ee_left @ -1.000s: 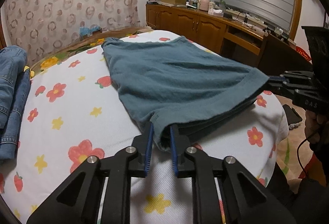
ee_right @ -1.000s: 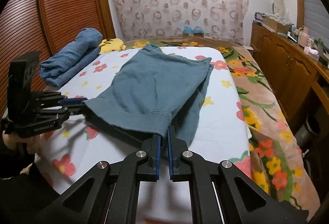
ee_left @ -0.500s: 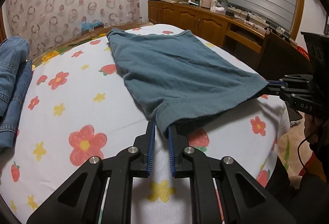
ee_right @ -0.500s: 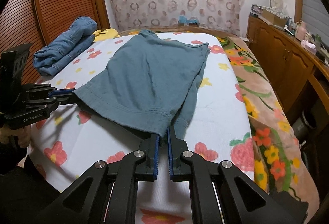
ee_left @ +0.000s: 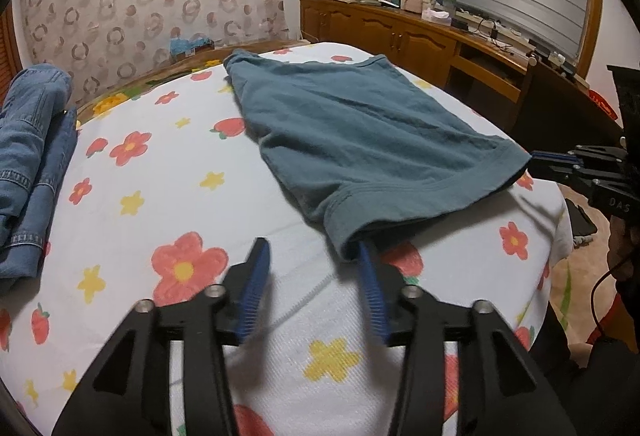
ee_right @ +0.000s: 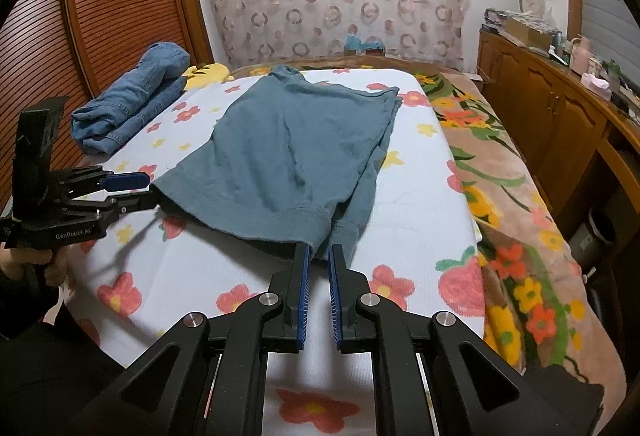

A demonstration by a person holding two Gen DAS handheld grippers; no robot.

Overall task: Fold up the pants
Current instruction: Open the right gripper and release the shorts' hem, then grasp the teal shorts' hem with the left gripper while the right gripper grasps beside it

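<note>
Teal pants [ee_left: 360,132] lie folded lengthwise on the flower-print bed sheet [ee_left: 160,196], the hem end nearest me. My left gripper [ee_left: 311,246] is opening. Its jaws stand wide apart and the hem's left corner only drapes over the right fingertip [ee_left: 364,256], not pinched. In the right wrist view it [ee_right: 151,190] sits at the left corner of the pants [ee_right: 292,156]. My right gripper [ee_right: 319,250] has the hem's right corner between its blue pads, with its jaws starting to part. It also shows at the right edge [ee_left: 532,158], holding that corner slightly off the sheet.
Folded blue jeans [ee_right: 132,104] lie at the bed's far left, beside a slatted wooden door [ee_right: 100,16]. A floral blanket [ee_right: 512,196] covers the bed's right side. A wooden cabinet [ee_left: 400,32] with clutter on top runs along the right wall. A person's hand [ee_right: 24,260] grips the left handle.
The left jaws have sprung apart and let go of the hem corner. The hem has sunk closer to the sheet. The right jaws stay around their corner, a touch wider.
</note>
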